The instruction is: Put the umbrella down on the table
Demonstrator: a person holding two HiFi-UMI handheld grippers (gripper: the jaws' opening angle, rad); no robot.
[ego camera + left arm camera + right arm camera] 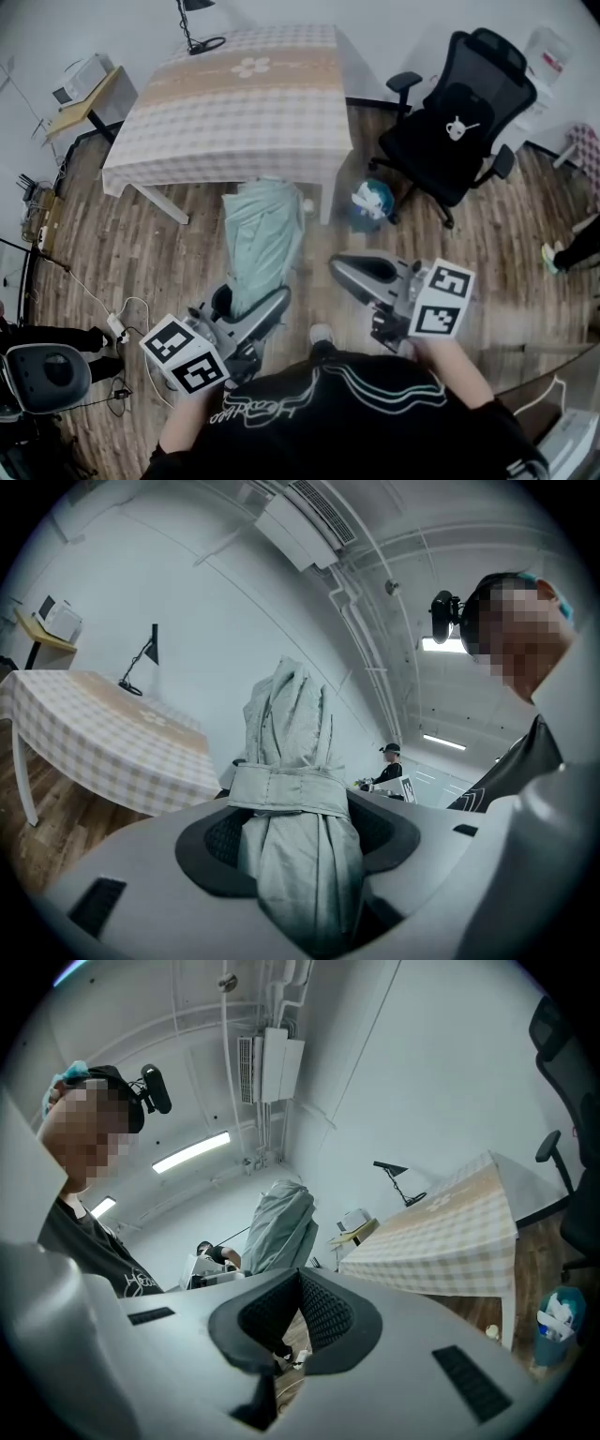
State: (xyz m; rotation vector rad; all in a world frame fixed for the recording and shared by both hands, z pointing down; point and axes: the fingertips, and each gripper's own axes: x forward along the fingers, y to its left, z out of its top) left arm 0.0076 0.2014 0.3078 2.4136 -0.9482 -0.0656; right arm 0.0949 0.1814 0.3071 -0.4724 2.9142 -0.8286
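The folded pale green umbrella (262,234) is strapped round its middle and stands up out of my left gripper (251,314), pointing toward the table (234,94). In the left gripper view the dark pads press on both sides of the umbrella (298,789) below the strap, so the left gripper (300,841) is shut on it. My right gripper (345,269) is to the right of the umbrella and apart from it. In the right gripper view, the right gripper (300,1288) has its pads meeting at the tips with nothing between them, and the umbrella (281,1227) shows to its left.
The table (441,1232) has a checked cloth and a black desk lamp (192,28) at its far edge. A black office chair (459,122) stands to the right, with a small bin (370,206) by the table leg. A side desk (84,94) and floor cables (117,328) lie left.
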